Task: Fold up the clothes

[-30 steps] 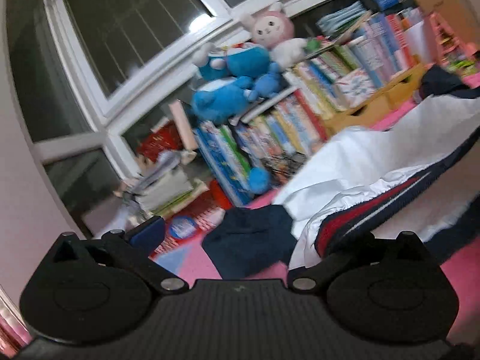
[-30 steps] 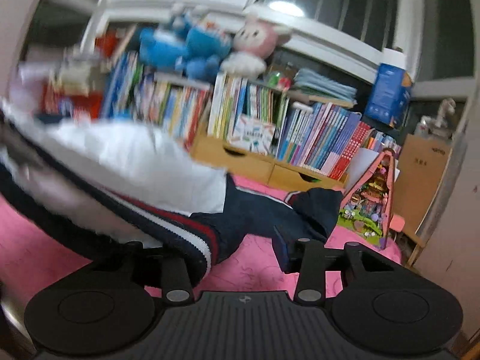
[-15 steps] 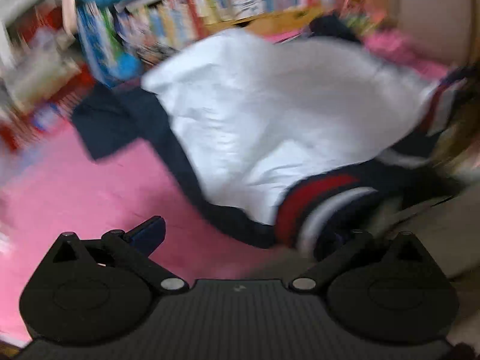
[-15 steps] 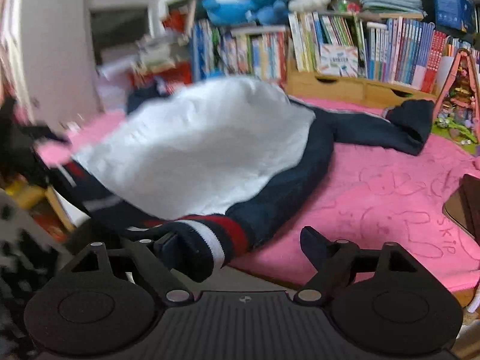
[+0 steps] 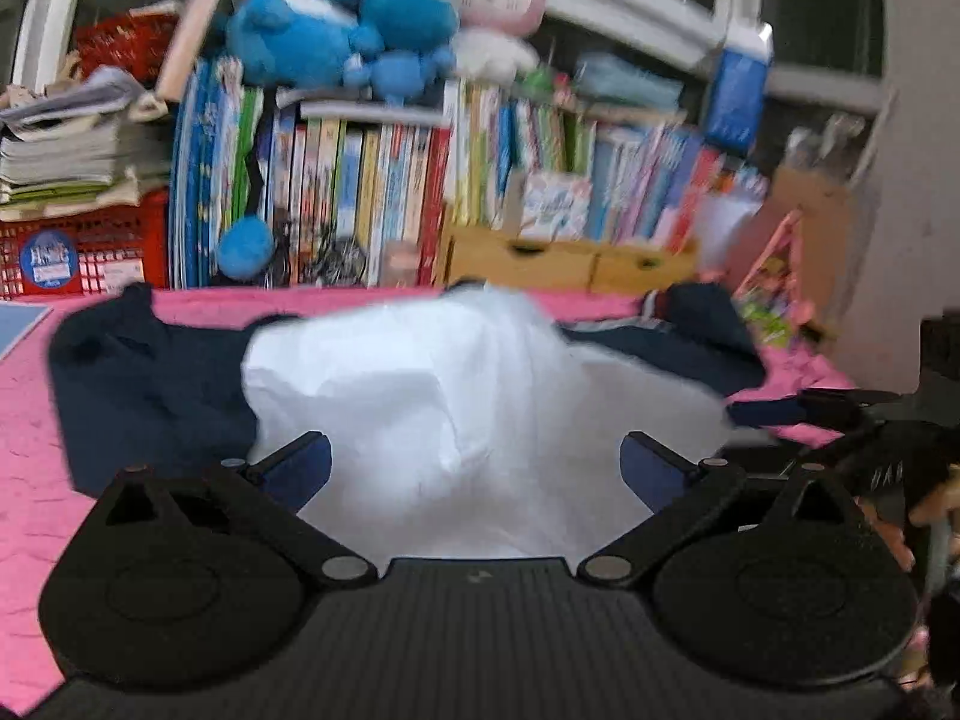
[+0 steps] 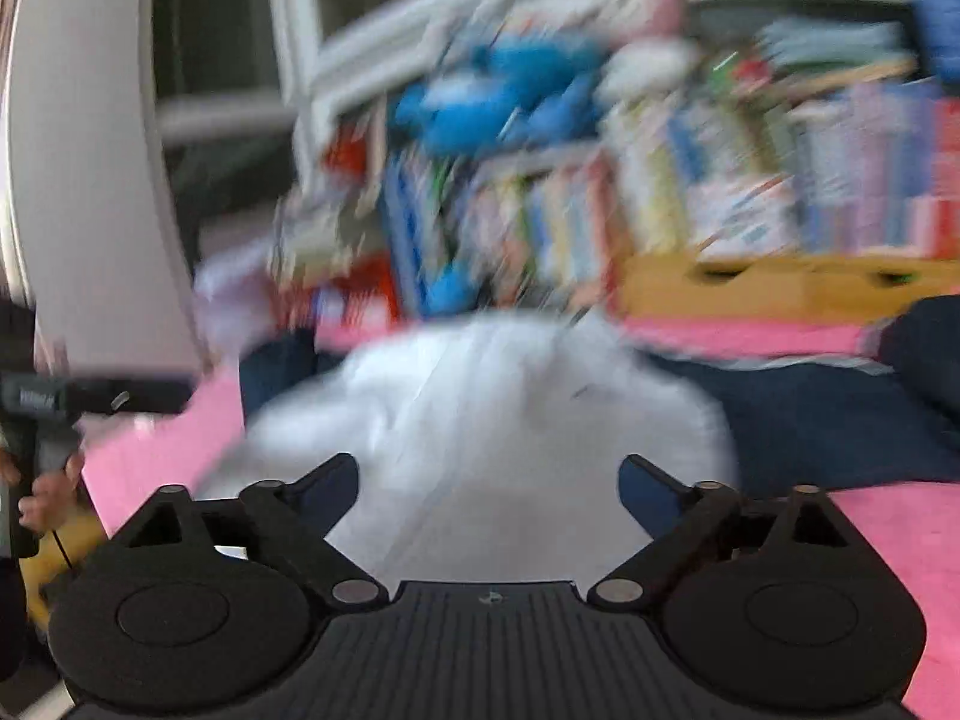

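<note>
Jacket [image 5: 456, 396] flat – pink cover [image 5: 36, 450]

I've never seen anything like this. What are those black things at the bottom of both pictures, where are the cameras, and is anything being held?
There is no robot here: a person holds a hand-held two-finger gripper in each hand, and each carries a wide-angle camera looking forward along its fingers. The black shapes at the bottom are the grippers themselves.

One picture comes from the left gripper, the other from the right gripper. The right one also shows up at the edge of the left view.

Both look at a navy jacket with a white lining, lying lining-up on a pink cloth-covered surface. Behind stand a shelf of children's books and blue and pink plush toys.

Nothing is held: the left jaws stand apart, the right jaws are opening, and neither pair pinches the cloth.
</note>
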### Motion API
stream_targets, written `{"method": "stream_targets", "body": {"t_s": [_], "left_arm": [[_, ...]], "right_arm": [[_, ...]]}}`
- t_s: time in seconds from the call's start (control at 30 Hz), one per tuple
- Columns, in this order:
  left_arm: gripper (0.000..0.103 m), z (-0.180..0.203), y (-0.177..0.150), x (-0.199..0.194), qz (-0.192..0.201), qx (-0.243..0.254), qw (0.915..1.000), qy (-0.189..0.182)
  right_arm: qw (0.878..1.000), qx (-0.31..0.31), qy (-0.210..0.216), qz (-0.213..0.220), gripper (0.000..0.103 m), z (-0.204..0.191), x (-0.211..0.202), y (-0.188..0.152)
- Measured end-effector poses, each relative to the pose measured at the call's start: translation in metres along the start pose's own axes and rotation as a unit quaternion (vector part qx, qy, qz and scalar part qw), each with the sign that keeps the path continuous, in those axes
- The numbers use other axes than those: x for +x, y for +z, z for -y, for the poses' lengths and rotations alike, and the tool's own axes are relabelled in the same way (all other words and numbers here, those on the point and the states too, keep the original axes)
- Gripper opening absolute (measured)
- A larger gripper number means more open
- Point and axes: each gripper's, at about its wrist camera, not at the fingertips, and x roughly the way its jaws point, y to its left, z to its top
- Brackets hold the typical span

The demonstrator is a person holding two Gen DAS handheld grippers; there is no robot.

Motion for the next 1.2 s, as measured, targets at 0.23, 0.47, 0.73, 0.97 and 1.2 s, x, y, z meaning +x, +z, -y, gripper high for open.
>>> {"method": "stream_targets", "body": {"t_s": [0.23, 0.47, 0.73, 0.97, 1.2], "left_arm": [[0.102, -0.004, -0.05, 0.036, -0.079, 0.077, 0.9904, 0.083], [0.103, -0.003, -0.059, 0.031, -0.075, 0.08, 0.9921, 0.062], [0.103, -0.002, -0.057, 0.03, -0.073, 0.081, 0.9921, 0.062], [0.103, -0.001, -0.057, 0.029, -0.066, 0.093, 0.9917, 0.06], [0.103, 0.002, -0.06, 0.03, -0.062, 0.105, 0.9908, 0.059]], "right_arm": [[0.983, -0.014, -0.091, -0.16, 0.079, 0.012, 0.072, -0.002], [0.989, -0.045, -0.113, -0.079, 0.101, 0.031, 0.097, 0.1], [0.964, -0.156, -0.146, -0.159, 0.102, 0.042, 0.292, 0.151], [0.946, -0.136, -0.097, -0.279, 0.036, 0.032, 0.304, 0.118], [0.943, -0.204, -0.093, -0.248, 0.021, 0.0, 0.227, 0.077]]}}
